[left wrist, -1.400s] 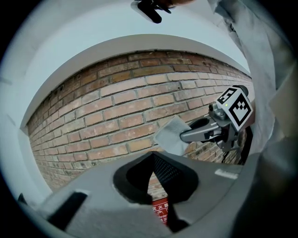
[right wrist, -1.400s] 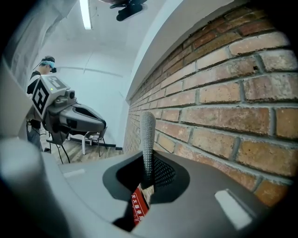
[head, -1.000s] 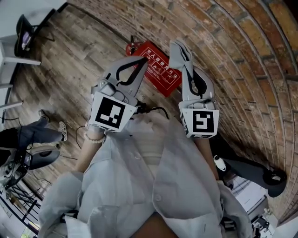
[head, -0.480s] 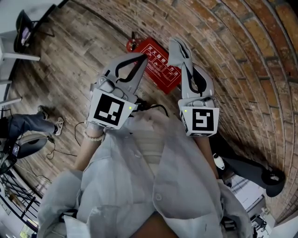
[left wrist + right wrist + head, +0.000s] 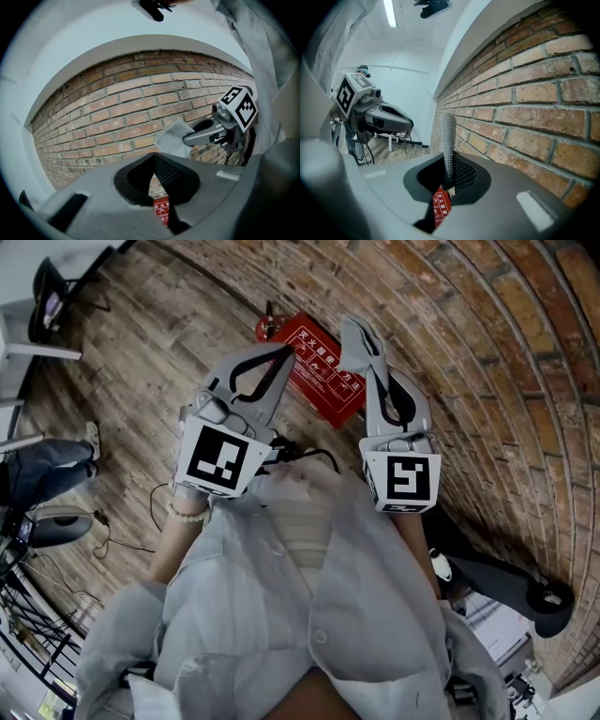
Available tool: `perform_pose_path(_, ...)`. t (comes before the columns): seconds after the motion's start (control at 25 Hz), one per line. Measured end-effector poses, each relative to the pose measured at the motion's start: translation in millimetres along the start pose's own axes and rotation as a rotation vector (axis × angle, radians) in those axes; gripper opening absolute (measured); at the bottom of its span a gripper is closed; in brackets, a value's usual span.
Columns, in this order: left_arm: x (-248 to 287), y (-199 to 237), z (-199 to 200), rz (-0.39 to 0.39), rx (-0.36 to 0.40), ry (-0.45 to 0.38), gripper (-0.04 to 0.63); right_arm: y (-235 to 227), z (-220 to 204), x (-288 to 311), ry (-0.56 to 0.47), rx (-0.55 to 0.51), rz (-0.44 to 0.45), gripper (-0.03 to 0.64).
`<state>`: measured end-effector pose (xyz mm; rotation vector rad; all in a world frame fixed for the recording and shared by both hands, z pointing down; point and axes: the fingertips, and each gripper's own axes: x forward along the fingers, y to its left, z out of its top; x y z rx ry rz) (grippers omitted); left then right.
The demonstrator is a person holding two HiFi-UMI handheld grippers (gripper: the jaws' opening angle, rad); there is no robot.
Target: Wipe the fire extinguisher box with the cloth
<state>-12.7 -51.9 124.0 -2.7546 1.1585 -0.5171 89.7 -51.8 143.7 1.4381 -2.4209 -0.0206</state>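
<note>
Fire extinguisher box (image 5: 326, 381): the red box lies on the wooden floor (image 5: 141, 371) in the upper middle of the head view, its far edge at the foot of the brick wall (image 5: 469, 352). It sits beyond both of your tools, and nothing is touching it.
Cloth (image 5: 361, 337): the grey cloth sticks up out of the tips of your right gripper (image 5: 368, 362). In the right gripper view it stands as a thin upright edge (image 5: 448, 136), with the box just a red sliver low in that frame. It hangs free, so a flat side can meet the box.
Right gripper: the jaws are pinching the cloth low down. It is raised above the box's right end, apparently lined up so you can lower it for a first stroke.
Left gripper (image 5: 279, 354): the jaws are pressed together with nothing between them. It sits over the box's left part, likely only keeping pace, though it could steady the box.
Stage: judging by the gap, wiping has not begun, and you need to bring the cloth down onto the red face.
</note>
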Motion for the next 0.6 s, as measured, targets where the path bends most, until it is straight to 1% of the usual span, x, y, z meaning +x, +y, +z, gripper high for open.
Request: perform_pose_path(0.6,-0.7,4.4,-5.5,0.017,-0.006,0.018,-0.002,3.4,-6.9,2.8,0.019,-0.004,0.022,0.018)
